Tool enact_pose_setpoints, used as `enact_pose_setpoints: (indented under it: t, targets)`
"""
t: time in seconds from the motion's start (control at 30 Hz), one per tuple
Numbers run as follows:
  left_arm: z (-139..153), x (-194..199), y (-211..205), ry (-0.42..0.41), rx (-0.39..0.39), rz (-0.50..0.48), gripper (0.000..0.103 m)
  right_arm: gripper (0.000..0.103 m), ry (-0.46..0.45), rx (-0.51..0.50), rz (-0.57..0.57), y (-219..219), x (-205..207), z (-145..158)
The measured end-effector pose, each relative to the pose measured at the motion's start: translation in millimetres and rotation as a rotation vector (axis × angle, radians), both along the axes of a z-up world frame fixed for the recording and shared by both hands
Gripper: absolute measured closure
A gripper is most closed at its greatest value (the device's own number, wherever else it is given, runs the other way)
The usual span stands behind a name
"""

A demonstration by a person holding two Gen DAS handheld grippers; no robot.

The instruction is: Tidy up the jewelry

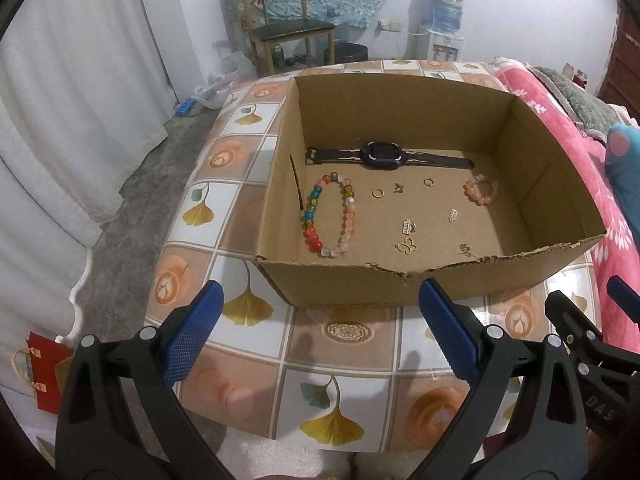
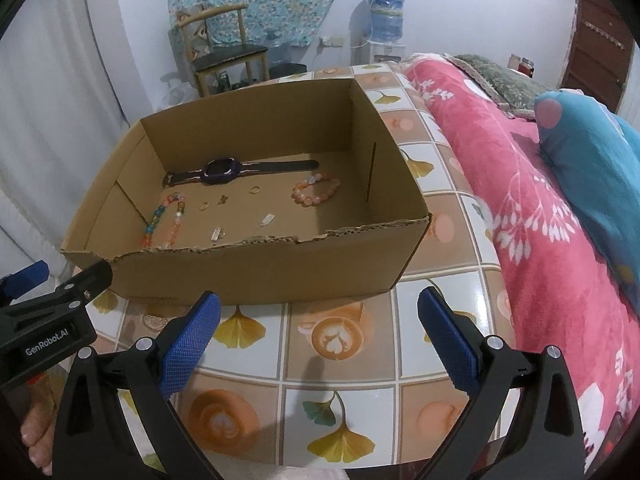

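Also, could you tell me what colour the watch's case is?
Dark purple watch, clearest in the left wrist view.

The desk (image 1: 248, 312) fills the lower middle of both frames, covered with a glossy cloth of orange coffee-cup squares and yellow ginkgo-leaf squares. An open cardboard box (image 1: 360, 284) sits directly on it, centre frame in the left view, left of centre in the right view (image 2: 256, 268).

From the right wrist, the cardboard box (image 2: 256, 258) front wall hides the lower end of the multicolored bead bracelet (image 2: 162, 220). The small gold charms (image 1: 406, 227) are too tiny to identify. The red gift bag (image 1: 42, 376) is cut off at the frame's edge.
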State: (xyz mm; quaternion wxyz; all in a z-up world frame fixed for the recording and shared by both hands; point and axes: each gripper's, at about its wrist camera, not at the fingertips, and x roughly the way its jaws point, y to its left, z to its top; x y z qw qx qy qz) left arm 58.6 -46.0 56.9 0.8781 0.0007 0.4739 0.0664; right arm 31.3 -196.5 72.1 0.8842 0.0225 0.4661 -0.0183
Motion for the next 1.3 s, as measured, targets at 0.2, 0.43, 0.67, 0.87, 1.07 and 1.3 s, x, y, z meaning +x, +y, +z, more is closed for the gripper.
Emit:
enact_pose_setpoints:
  t: [0.2, 0.43, 0.67, 0.87, 1.07, 1.3]
  targets:
    - [0.5, -1.8, 3.1, -0.002, -0.007, 0.009, 0.008, 0.007, 0.000, 0.000, 0.000, 1.0, -0.4, 0.3]
    - [0.4, -3.7, 5.8, 0.004, -0.017, 0.007, 0.008, 0.007, 0.004, 0.007, -0.005, 0.0, -2.5, 0.2]
    - [-0.2, -4.3, 5.6, 0.008, -0.019, 0.004, 0.008, 0.007, 0.003, 0.013, -0.015, -2.7, -3.7, 1.3]
    - [-0.1, -4.9, 4.4, 0.009, -0.020, 0.004, 0.008, 0.007, 0.003, 0.013, -0.015, -2.8, -3.7, 1.6]
    - [-0.1, -5.1, 4.6, 0.009, -0.020, 0.004, 0.008, 0.007, 0.004, 0.013, -0.017, -2.8, -3.7, 1.5]
    - [-0.1, -4.9, 5.2, 0.010, -0.021, 0.003, 0.008, 0.007, 0.003, 0.012, -0.015, -2.7, -4.1, 1.7]
